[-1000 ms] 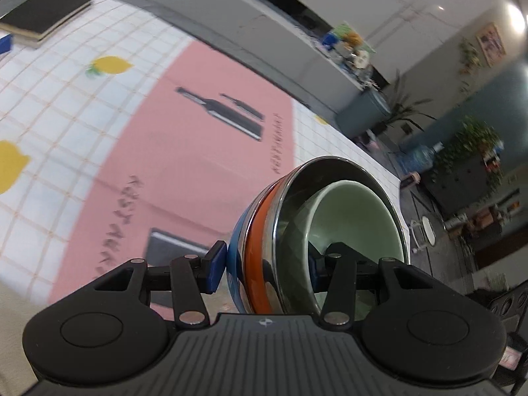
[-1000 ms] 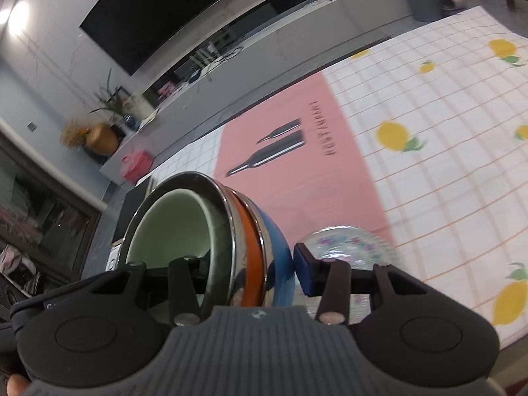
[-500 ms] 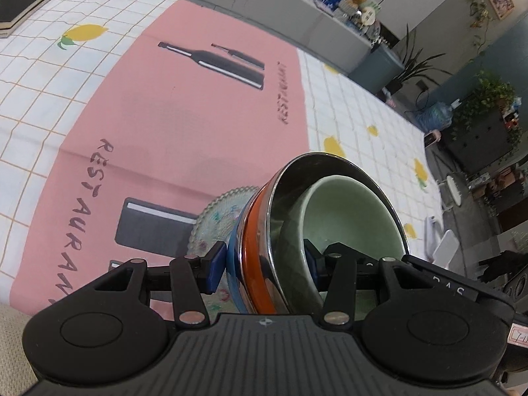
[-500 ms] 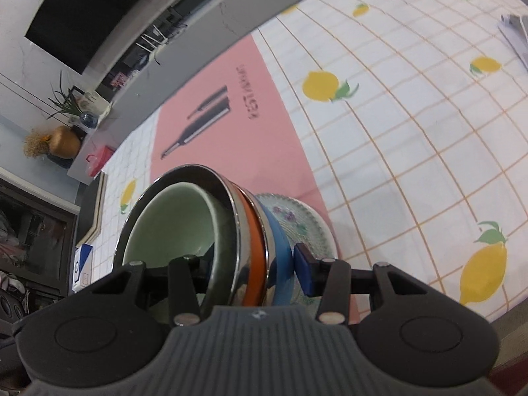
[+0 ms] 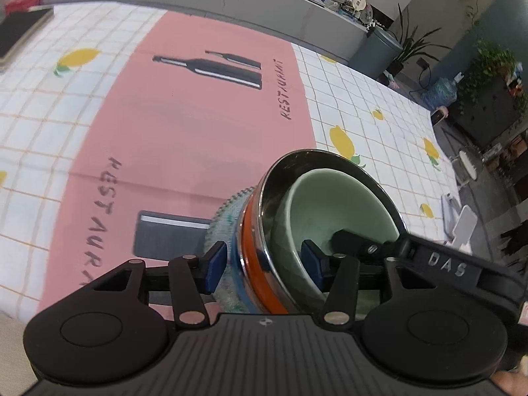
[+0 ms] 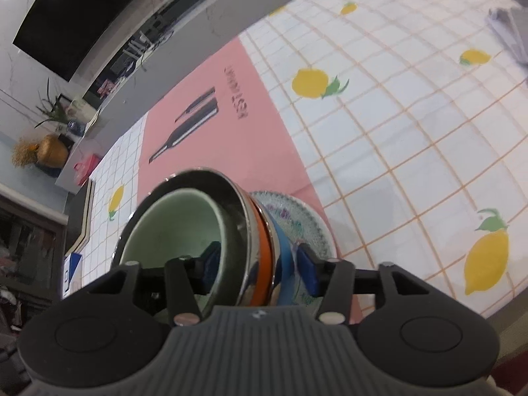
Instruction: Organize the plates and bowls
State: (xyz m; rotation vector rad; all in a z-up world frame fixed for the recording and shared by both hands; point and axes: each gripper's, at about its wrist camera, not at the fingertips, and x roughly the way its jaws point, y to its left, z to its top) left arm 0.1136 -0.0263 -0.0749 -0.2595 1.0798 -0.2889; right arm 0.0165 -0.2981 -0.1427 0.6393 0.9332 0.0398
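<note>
Since the nested bowls (image 5: 297,231) now sit on the patterned plate (image 6: 297,221) on the tabletop (image 5: 165,132), we've just been opening both jaws: left hand-held gripper (image 5: 264,260) and right hand-held gripper (image 6: 259,269) straddle opposite rims, pads loosened, releasing.

We find both wrist cameras angled steeply down along their fingers, close upon the bowl stack (image 5: 316,217) from opposite sides; both views share it, the plate (image 6: 310,221) beneath and the desk (image 5: 184,138).
</note>
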